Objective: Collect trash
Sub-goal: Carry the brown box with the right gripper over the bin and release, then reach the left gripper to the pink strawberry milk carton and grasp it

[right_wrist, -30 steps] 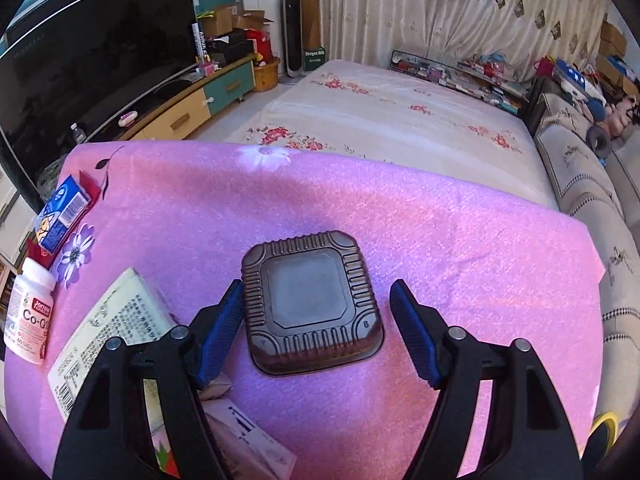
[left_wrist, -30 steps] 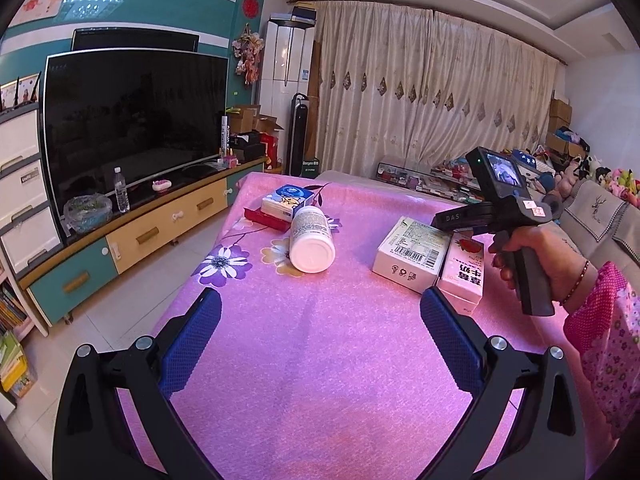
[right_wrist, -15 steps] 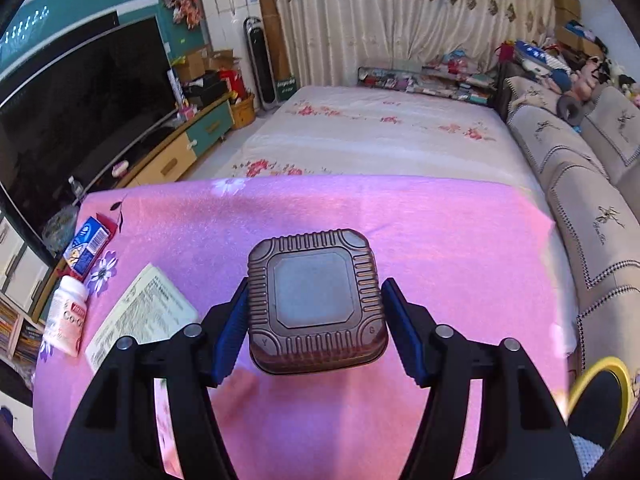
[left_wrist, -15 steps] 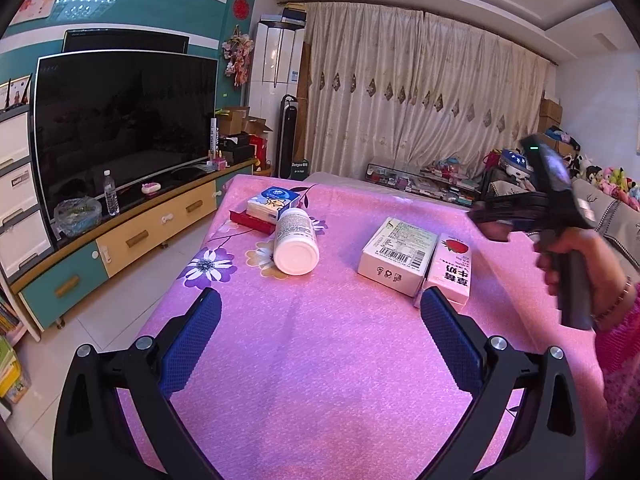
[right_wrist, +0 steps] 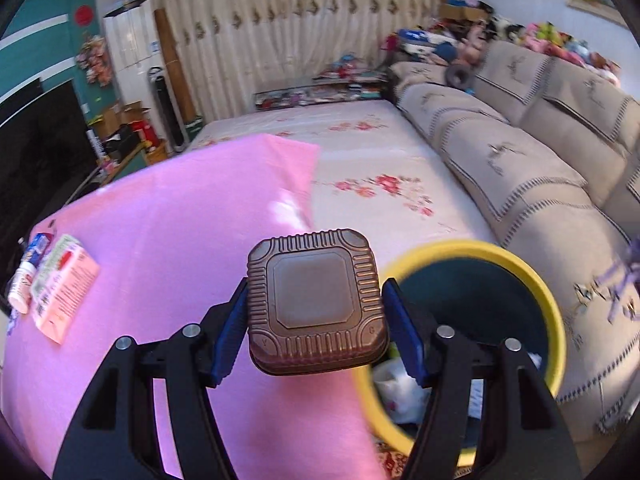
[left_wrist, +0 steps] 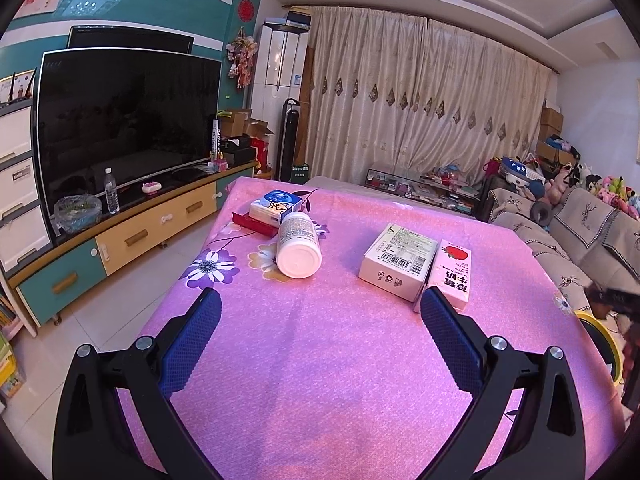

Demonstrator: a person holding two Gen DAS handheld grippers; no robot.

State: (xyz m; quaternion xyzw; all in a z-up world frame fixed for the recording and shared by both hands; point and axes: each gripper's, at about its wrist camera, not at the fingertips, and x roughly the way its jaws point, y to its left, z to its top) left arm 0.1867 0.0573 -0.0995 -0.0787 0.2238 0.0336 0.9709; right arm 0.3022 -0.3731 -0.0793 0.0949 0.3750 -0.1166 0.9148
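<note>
Right wrist view: right gripper (right_wrist: pixel 316 330) clamps ribbed brown square plastic tray (right_wrist: pixel 316 300) beside yellow-rimmed round bin (right_wrist: pixel 554 312). Left gripper (left_wrist: pixel 318 336) wide open, empty, over pink tablecloth (left_wrist: pixel 320 380).

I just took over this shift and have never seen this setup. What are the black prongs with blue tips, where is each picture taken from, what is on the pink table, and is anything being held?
There is no robot arm here. A person carries a handheld two-finger gripper in each hand, and a wide-angle camera on each one looks forward along its fingers.

The left wrist view shows the left gripper open and empty above the pink table. On it lie a white bottle on its side, a white carton, a pink strawberry milk box beside it, and a blue tissue pack on a red box.

The right wrist view shows the right gripper shut on a brown ribbed plastic tray, held at the table's edge next to a yellow-rimmed bin on the floor, which already holds some rubbish.
</note>
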